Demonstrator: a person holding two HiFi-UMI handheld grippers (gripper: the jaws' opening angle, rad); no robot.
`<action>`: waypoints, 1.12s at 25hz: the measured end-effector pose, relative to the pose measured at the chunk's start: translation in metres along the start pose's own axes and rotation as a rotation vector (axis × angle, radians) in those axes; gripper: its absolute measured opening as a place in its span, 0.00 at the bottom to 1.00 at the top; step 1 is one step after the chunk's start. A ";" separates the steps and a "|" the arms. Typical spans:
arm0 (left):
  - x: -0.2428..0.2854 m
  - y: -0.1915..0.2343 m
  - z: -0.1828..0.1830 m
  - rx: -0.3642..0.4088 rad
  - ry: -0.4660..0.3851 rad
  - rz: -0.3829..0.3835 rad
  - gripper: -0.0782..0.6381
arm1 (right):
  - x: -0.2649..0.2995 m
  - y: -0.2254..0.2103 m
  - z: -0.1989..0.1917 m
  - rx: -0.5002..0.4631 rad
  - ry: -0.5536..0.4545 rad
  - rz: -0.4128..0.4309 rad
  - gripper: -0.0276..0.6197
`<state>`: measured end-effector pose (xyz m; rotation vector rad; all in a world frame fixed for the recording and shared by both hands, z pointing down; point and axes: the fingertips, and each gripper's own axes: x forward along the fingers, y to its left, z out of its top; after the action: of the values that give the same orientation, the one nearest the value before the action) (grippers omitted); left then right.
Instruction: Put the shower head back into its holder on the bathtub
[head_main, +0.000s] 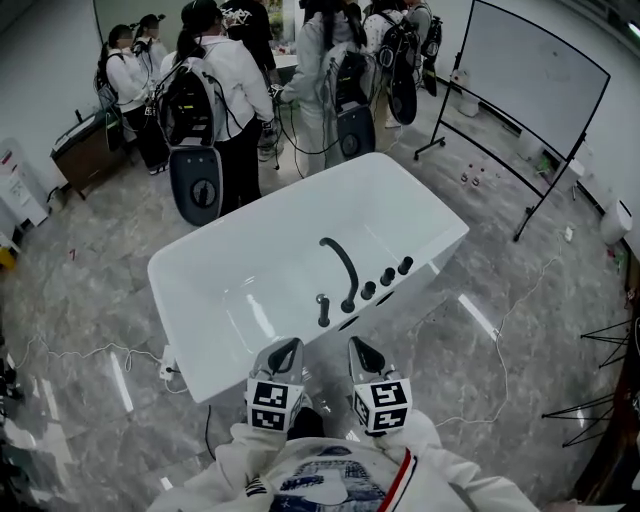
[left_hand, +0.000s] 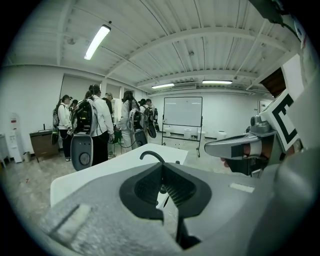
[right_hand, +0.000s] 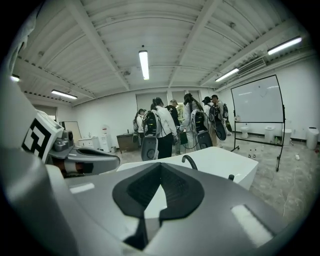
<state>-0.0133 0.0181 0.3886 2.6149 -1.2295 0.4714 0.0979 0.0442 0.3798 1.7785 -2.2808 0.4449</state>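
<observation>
The white bathtub (head_main: 262, 222) stands on the marble floor in front of me. Its near rim carries a curved black spout (head_main: 342, 262), three black knobs (head_main: 386, 277) and a slim black shower head (head_main: 323, 308) standing upright in its place at the spout's left. Both grippers hang close to my chest, short of the tub and side by side. My left gripper (head_main: 287, 346) (left_hand: 161, 167) is shut with nothing in it. My right gripper (head_main: 358, 346) (right_hand: 160, 166) is also shut and holds nothing. The spout (left_hand: 151, 155) (right_hand: 190, 161) shows beyond each pair of jaws.
Several people with backpacks (head_main: 205, 95) stand behind the tub. A rolling whiteboard (head_main: 535, 75) is at the back right. Cables (head_main: 500, 330) and a power strip (head_main: 168, 366) lie on the floor beside the tub. A tripod (head_main: 610, 380) stands at the right edge.
</observation>
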 end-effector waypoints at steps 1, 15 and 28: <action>-0.007 -0.006 -0.001 0.001 -0.002 0.007 0.11 | -0.008 0.003 -0.002 -0.002 -0.007 0.006 0.05; -0.064 -0.075 -0.013 0.031 -0.035 0.037 0.11 | -0.087 0.016 -0.021 0.003 -0.046 0.041 0.05; -0.082 -0.105 -0.021 0.043 -0.015 0.028 0.11 | -0.113 0.021 -0.030 0.049 -0.061 0.062 0.05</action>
<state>0.0145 0.1487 0.3714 2.6446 -1.2764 0.4899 0.1047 0.1619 0.3663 1.7714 -2.3918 0.4671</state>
